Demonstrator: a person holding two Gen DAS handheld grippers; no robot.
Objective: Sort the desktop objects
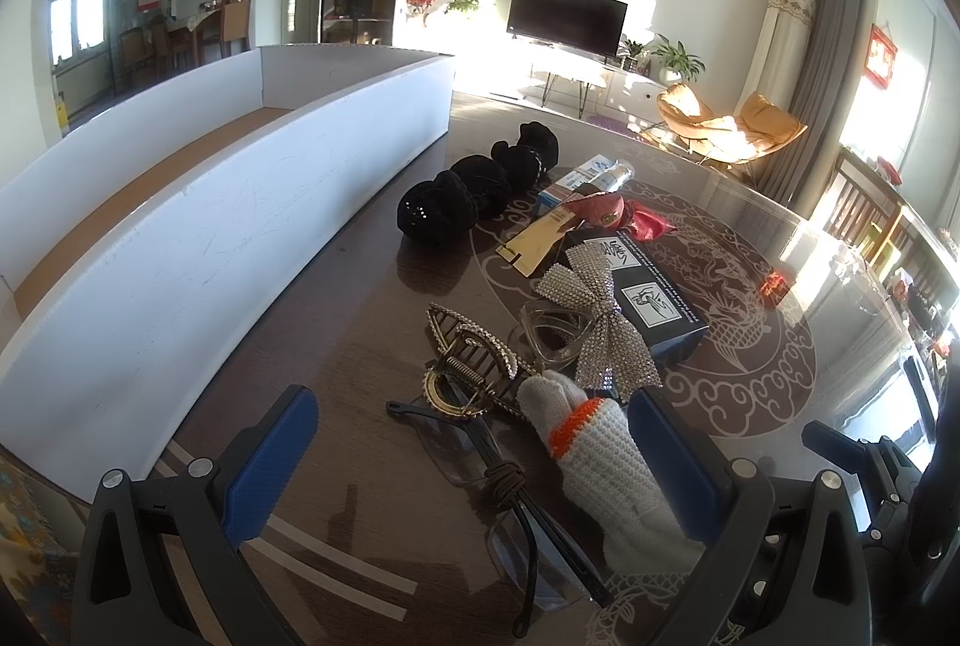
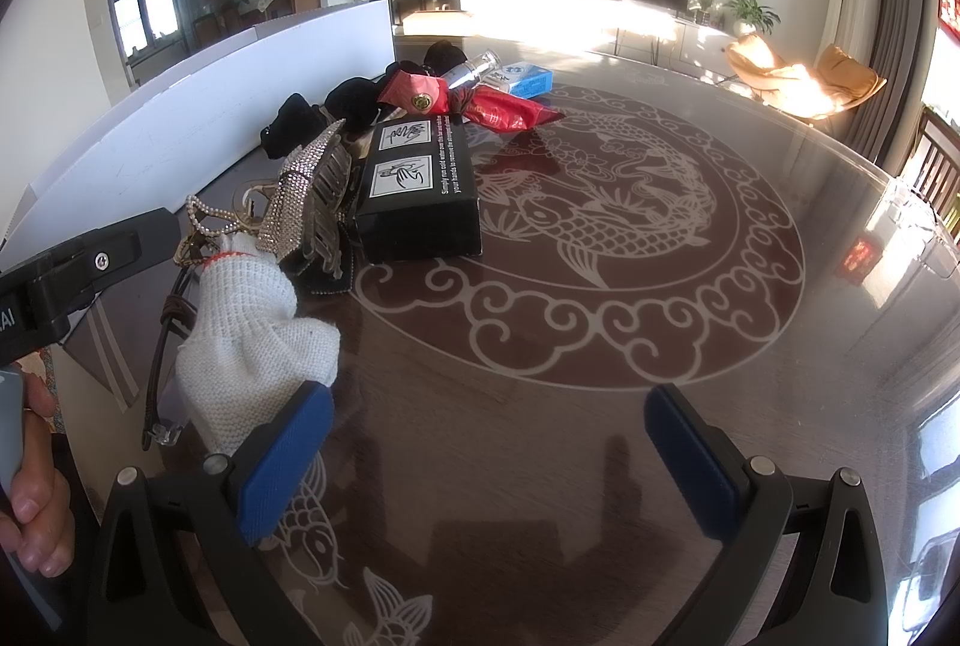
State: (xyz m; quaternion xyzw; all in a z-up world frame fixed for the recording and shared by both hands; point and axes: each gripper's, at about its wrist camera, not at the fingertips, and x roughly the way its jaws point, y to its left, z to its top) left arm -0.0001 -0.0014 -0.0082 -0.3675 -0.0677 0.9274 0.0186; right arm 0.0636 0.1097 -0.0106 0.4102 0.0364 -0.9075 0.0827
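A pile of small objects lies on the round glass-topped table. In the left wrist view my left gripper (image 1: 474, 442) is open, low over a pair of glasses (image 1: 510, 490) and a white knit glove (image 1: 606, 460), which lies against its right finger. Beyond are a gold hair claw (image 1: 468, 352), a rhinestone bow clip (image 1: 600, 310), a black box (image 1: 654, 298) and black scrunchies (image 1: 474, 190). My right gripper (image 2: 489, 436) is open and empty over bare table, with the glove (image 2: 252, 340) by its left finger.
A long white cardboard tray (image 1: 198, 226) with a brown floor stands along the left. Further back lie a red pouch (image 2: 444, 97), a silver tube (image 2: 474, 67) and a blue-white box (image 2: 525, 79). The table's fish-patterned right half (image 2: 630, 226) holds nothing but reflections.
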